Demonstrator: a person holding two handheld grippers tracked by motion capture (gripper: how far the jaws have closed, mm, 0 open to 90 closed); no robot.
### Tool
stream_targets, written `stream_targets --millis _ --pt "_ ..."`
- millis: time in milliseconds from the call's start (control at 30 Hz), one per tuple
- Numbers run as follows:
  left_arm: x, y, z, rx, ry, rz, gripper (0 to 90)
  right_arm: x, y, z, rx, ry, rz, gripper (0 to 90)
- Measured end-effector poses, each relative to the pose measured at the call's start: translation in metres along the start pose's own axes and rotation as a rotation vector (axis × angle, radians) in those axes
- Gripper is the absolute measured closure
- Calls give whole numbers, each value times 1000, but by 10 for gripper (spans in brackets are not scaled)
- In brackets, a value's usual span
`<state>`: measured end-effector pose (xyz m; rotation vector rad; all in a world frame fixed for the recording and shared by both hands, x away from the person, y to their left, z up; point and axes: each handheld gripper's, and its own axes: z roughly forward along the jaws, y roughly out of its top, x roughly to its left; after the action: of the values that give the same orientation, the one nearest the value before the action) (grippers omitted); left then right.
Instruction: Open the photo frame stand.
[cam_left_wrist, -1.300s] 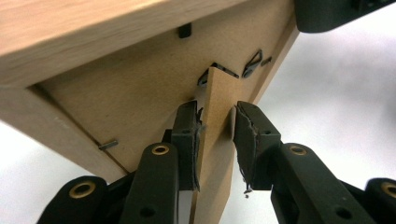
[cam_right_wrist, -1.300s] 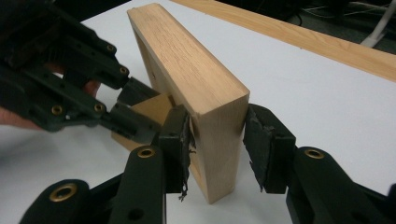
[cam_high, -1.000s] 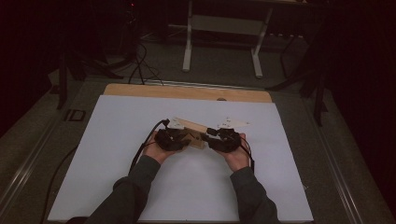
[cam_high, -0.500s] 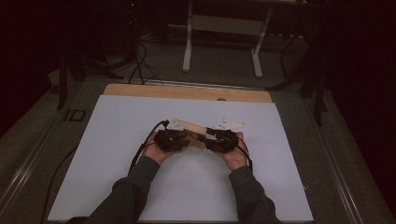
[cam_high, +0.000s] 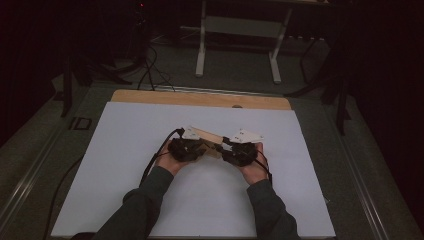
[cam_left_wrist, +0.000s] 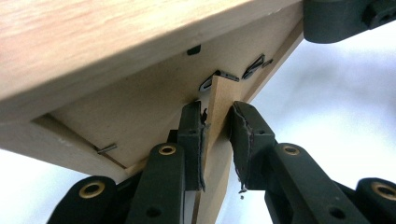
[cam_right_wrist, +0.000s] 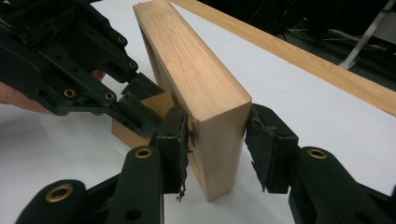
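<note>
Here, closest in, the left gripper (cam_left_wrist: 217, 109) has its two black jaws pinched on a thin brown fibreboard stand flap (cam_left_wrist: 219, 91). The flap runs edge-on straight up between the pads, and the jaws have just been closing onto it. Its long axis lies along the jaws, pointing away from the tool. Just past the fingertips, the flap's far end meets the fibreboard back of a light oak picture frame (cam_left_wrist: 116, 28), beside small bent metal tabs (cam_left_wrist: 254, 65).

The right gripper (cam_right_wrist: 217, 116) is clamped across the short end of the same frame (cam_right_wrist: 187, 60), one pad on the inner face and one on the outer. Its jaws have also just been closing. From this tool the frame stands on edge and stretches away and to the left, with the left gripper reaching in at its back on that side.

In the high view both grippers sit side by side on the white table sheet (cam_high: 125, 165), with the frame (cam_high: 210, 136) bridging them just beyond their tips.

The next move probably turns on the flap. The left gripper is the one on it and the hinge lies ahead of its jaws. Swinging the flap would therefore mean pivoting about that far end while the right gripper steadies the frame.
</note>
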<state>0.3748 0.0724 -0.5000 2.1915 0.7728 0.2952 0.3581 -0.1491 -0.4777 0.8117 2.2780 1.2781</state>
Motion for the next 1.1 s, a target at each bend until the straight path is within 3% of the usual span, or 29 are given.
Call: stream_targets --millis 167,333,633,800,1100 --pt "-2 0 2 -3 -6 10 743 1 -3 -5 -5 -1 1 586" --pt "1 -3 0 6 -47 -37 730 0 -6 -6 -9 33 13 574" --pt "0 -13 -4 22 -83 -55 657 5 -9 -8 1 62 3 554" --pt "1 -19 -6 26 -96 -71 657 8 -10 -8 5 58 -20 551" --pt "1 -24 -6 36 -99 -78 657 10 -13 -8 11 68 -7 546"
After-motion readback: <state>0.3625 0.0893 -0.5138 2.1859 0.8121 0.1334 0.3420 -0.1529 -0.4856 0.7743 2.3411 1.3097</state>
